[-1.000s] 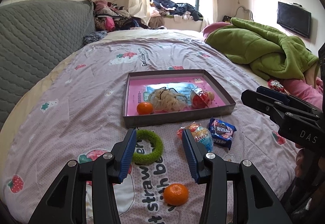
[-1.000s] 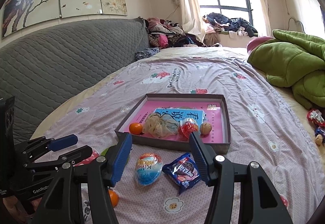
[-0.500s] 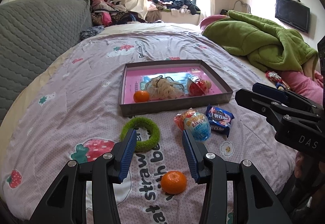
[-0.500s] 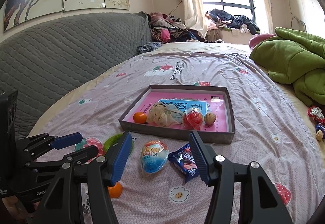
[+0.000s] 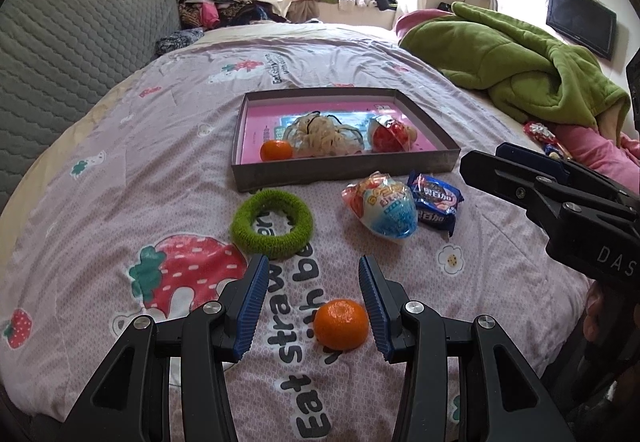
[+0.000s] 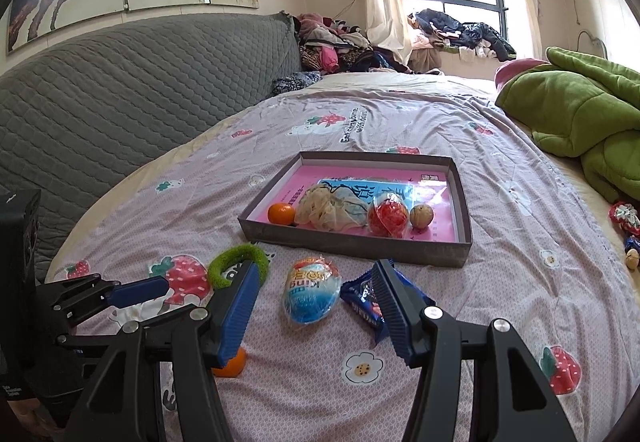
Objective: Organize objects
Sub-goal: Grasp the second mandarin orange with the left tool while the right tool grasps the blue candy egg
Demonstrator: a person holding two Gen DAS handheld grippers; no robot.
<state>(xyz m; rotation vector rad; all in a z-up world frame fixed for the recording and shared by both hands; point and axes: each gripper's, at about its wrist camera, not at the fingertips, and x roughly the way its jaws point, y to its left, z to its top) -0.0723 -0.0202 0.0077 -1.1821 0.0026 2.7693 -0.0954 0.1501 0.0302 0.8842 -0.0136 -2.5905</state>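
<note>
A grey box with a pink floor (image 5: 344, 171) (image 6: 352, 248) lies on the bedspread and holds a tangerine (image 5: 276, 150), a net pouch, a red wrapped egg and a walnut (image 6: 421, 216). In front of it lie a green fuzzy ring (image 5: 272, 222) (image 6: 236, 262), a blue wrapped egg (image 5: 384, 209) (image 6: 310, 294) and a blue biscuit packet (image 5: 436, 198) (image 6: 362, 298). A loose tangerine (image 5: 341, 324) (image 6: 230, 364) lies between the fingers of my open left gripper (image 5: 314, 302), close to the right finger. My right gripper (image 6: 316, 308) is open over the blue egg and packet.
A green blanket (image 5: 516, 61) is heaped at the right of the bed. A grey quilted headboard (image 6: 120, 89) runs along the left. Small wrapped items (image 6: 628, 226) lie at the bed's right edge. Clothes are piled by the window.
Both grippers have drawn back and lower toward the bed's near edge. The loose tangerine now sits between my left gripper's fingers. Both stay open.
</note>
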